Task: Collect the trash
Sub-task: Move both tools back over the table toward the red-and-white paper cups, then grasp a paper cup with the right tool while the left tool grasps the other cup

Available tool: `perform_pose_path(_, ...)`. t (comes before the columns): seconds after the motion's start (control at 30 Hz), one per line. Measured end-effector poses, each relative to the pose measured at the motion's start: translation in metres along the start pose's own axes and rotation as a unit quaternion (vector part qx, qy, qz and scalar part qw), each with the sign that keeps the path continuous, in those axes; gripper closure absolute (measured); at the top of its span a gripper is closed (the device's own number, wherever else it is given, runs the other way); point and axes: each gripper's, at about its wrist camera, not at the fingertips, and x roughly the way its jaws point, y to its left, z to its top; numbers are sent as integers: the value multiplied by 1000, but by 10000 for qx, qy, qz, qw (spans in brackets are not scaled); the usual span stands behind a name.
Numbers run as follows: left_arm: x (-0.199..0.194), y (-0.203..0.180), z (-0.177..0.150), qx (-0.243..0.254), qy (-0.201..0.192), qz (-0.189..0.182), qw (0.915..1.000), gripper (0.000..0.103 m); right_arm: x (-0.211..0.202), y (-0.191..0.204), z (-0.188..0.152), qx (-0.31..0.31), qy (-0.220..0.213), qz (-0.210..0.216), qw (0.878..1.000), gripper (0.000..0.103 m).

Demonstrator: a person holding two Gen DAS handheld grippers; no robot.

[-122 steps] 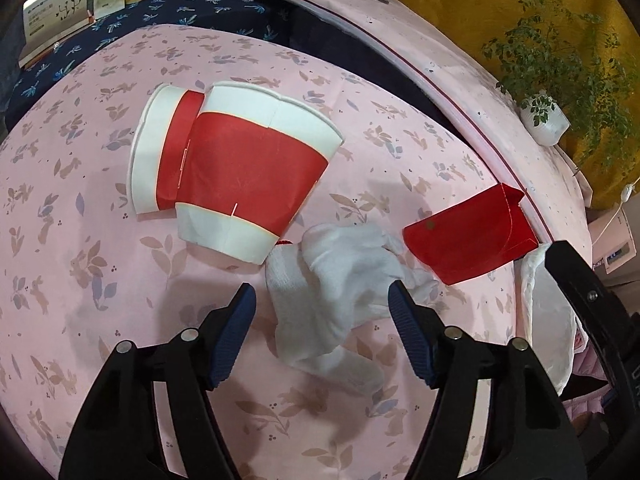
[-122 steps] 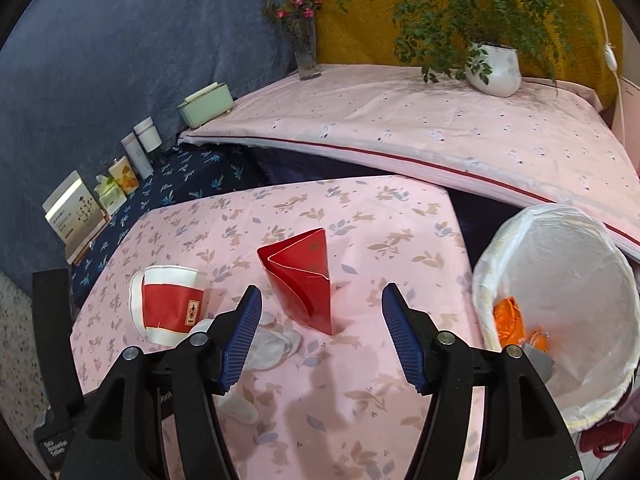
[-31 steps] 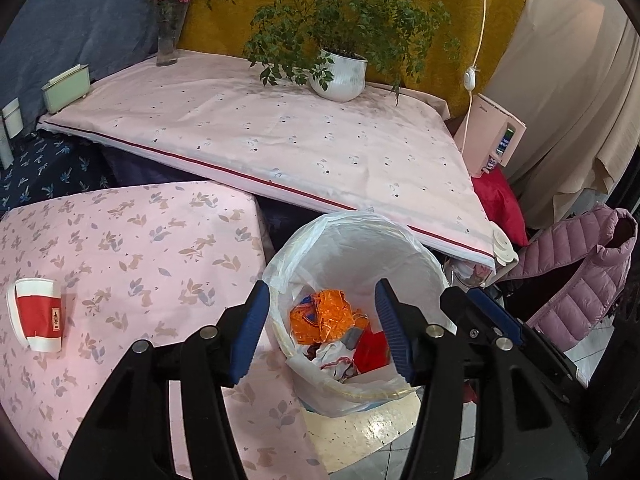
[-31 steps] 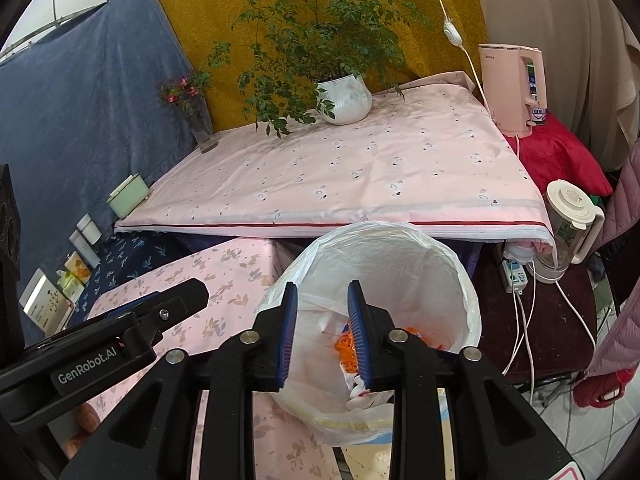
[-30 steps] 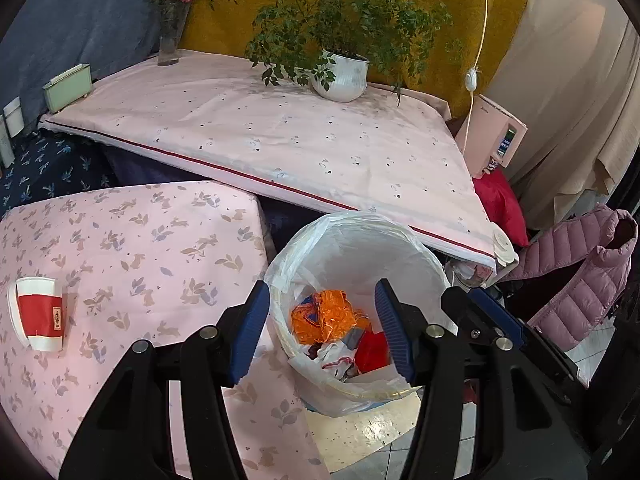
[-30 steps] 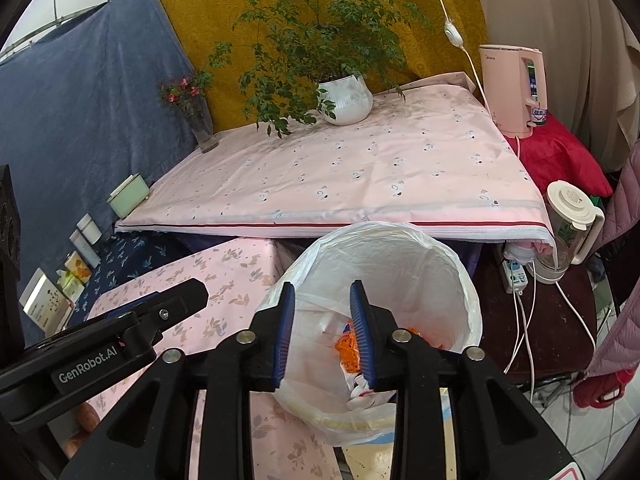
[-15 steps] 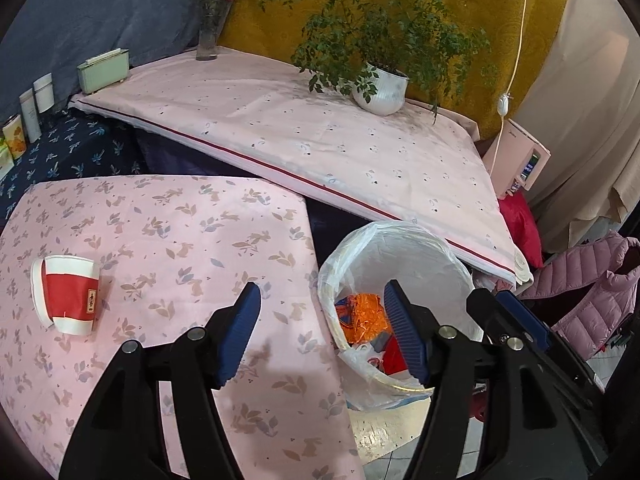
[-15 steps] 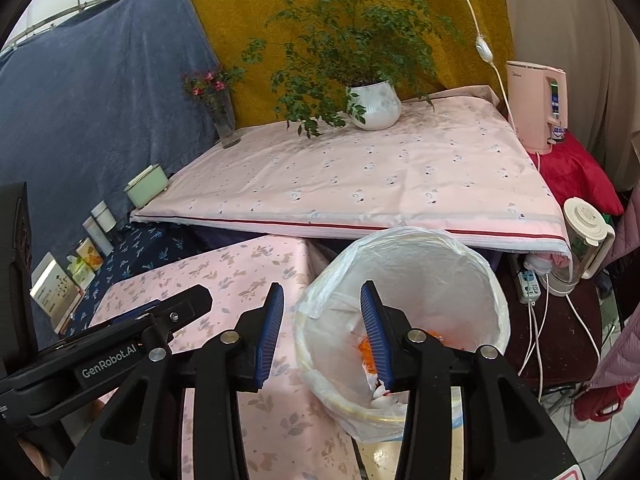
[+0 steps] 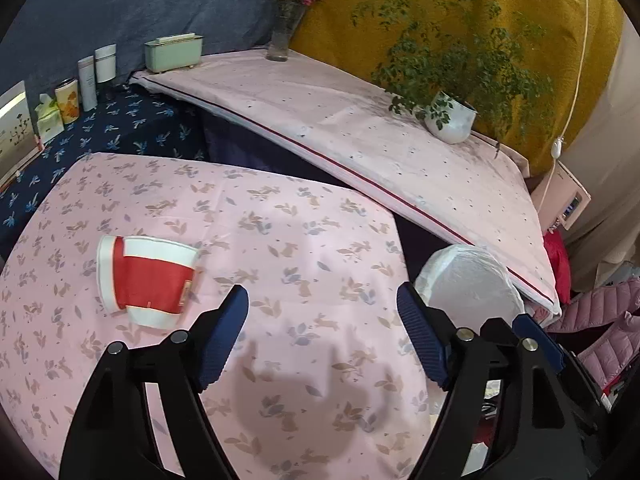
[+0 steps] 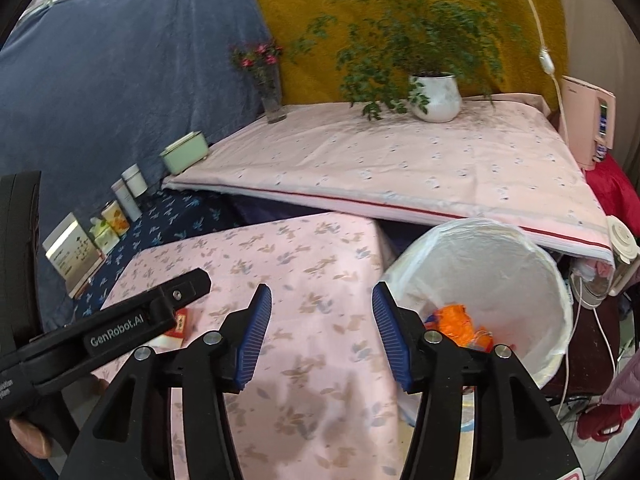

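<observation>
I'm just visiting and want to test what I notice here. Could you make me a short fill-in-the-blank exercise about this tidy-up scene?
1. The paper cup on the pink tablecloth lies on its ____.
2. The band around the cup is ____.
3. The bin beside the table is lined with a ____ bag.
4. Between the opening left tongs there is ____.

Missing words: side; red; white; nothing
</observation>
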Motion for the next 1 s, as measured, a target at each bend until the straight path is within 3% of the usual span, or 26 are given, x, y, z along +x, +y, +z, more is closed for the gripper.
perform_pose_path(0.43,-4,128,-2,-400,7,831,9957,27,55,110,-27,-550,512,508,9959,38)
perform_pose_path(0.73,3,201,-6,-854,120,983,9914,27,111,169,-49,-726,971,761,9897,36)
perform_pose_path(1.0,17,233,-9,-1087,251,939,9893,27,151,199,-61,-757,1209,807,9865,30)
